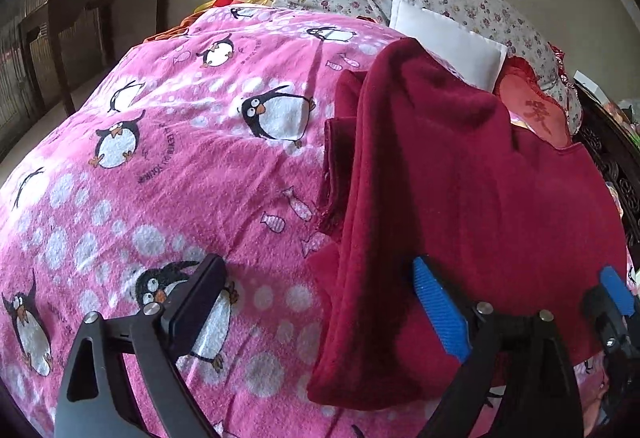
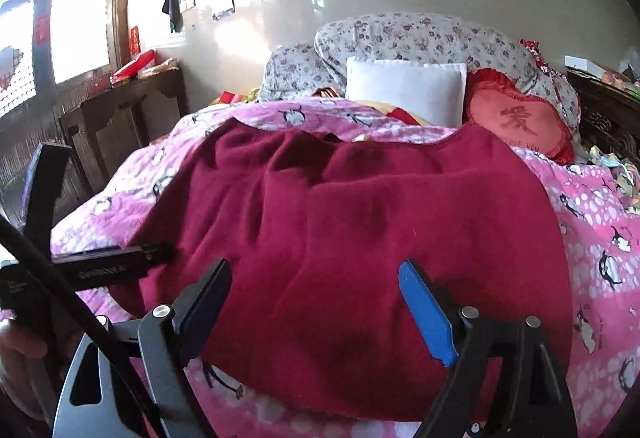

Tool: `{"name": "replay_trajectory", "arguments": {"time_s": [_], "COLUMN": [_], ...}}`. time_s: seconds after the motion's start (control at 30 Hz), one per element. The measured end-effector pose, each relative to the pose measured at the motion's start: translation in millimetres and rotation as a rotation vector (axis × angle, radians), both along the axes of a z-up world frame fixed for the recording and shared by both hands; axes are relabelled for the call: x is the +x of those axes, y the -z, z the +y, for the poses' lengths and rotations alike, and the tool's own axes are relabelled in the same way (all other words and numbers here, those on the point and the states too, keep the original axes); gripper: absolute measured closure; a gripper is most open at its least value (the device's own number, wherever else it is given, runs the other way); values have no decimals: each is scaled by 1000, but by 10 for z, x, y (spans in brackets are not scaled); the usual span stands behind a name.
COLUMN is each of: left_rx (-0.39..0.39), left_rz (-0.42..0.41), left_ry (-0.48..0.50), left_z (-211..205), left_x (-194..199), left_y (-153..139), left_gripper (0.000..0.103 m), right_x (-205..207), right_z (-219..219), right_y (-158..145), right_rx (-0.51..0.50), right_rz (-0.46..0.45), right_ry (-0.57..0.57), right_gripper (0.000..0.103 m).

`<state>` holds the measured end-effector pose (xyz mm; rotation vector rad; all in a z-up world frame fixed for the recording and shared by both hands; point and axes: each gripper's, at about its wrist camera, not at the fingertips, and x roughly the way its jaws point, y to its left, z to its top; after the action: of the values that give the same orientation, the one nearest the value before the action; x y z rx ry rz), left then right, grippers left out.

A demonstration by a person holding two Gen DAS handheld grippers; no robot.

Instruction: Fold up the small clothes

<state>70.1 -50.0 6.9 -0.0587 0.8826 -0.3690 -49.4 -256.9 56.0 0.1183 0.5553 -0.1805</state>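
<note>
Lying on the pink blanket (image 1: 160,166), red garment (image 1: 460,178) partly folded, left tongs (image 1: 320,310) spread wide over its left edge, right view: garment (image 2: 360,218) between spread right tongs (image 2: 316,302), unpinched, left tongs (image 2: 120,258) at its left.

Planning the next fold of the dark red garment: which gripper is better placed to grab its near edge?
Probably the right gripper: its open fingers straddle the dark red garment near its front hem. The left gripper, also open, sits off its left edge, mostly over the pink penguin blanket.
</note>
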Motion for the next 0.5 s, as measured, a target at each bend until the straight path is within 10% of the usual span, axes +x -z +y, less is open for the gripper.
{"name": "replay_trajectory", "arguments": {"time_s": [0.5], "left_rx": [-22], "left_rz": [5], "left_ry": [-1], "left_z": [50], "left_x": [4], "left_y": [-15], "left_gripper": [8], "right_x": [-45], "right_z": [-42], "right_y": [49], "right_rx": [32], "right_rz": [-12], "right_ry": [19], "right_gripper": [14]}}
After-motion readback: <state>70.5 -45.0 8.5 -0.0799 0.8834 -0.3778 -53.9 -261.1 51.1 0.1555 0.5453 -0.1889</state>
